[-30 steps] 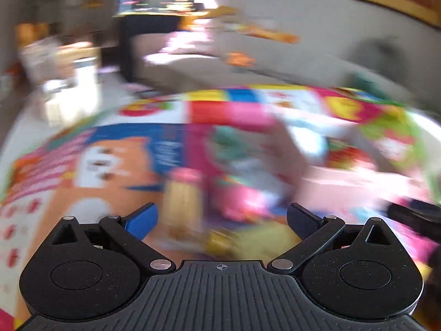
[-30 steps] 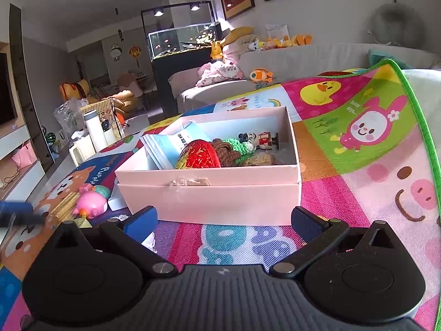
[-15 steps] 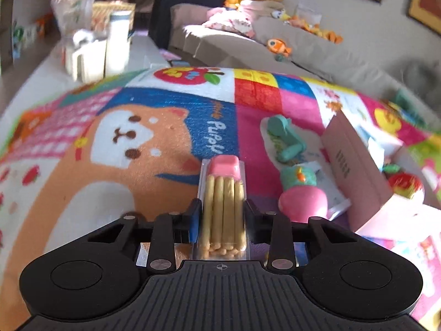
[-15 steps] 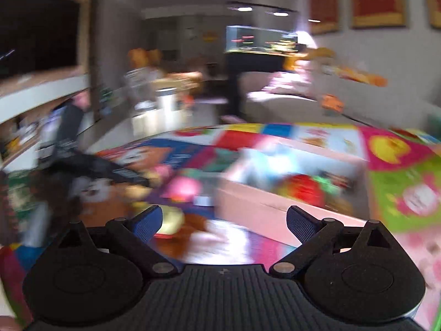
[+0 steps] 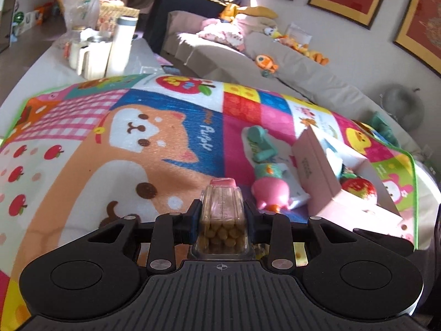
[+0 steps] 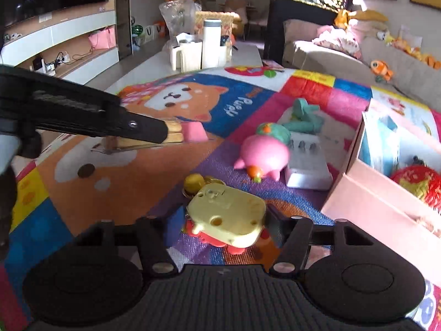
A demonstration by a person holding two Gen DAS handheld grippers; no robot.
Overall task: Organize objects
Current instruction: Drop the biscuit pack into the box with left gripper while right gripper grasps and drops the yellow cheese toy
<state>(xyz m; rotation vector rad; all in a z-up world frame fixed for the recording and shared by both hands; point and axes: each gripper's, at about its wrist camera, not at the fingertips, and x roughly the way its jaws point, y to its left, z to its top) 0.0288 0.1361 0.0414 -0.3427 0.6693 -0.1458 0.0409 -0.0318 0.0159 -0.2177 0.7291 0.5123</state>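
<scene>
My left hand-held gripper (image 5: 222,215) was clamped on a clear packet of yellow sticks with a pink cap (image 5: 222,215), one finger pressed against each side, the cap pointing away from me. From the right-wrist view the packet (image 6: 183,135) appeared held above the play mat (image 5: 82,151), not resting on it.

My right hand-held gripper (image 6: 224,227) sat low over the mat with a yellow-based toy (image 6: 226,220) between its fingers. The fingers (image 6: 275,220) looked closed against its sides, red feet showing beneath — I judged it gripped, though contact on the left side was partly hidden.

Ahead and to the right of both grippers stood the pink box (image 6: 366,201), open, already holding a red ball (image 6: 416,184) and blue packets (image 6: 381,140). A pink pig toy (image 6: 261,154), a teal toy (image 6: 303,115) and a white tray (image 6: 308,165) lay on the mat between the grippers and the box.

Risks, as I judged them:
- The packet was smooth and pinched near one end — it could pivot or slip during a swing toward the box.
- The yellow toy's rounded body gave a poor seat; a lift could tip it out.
- Both carries led to the same box, so the grippers could collide or knock the pig toy.
</scene>
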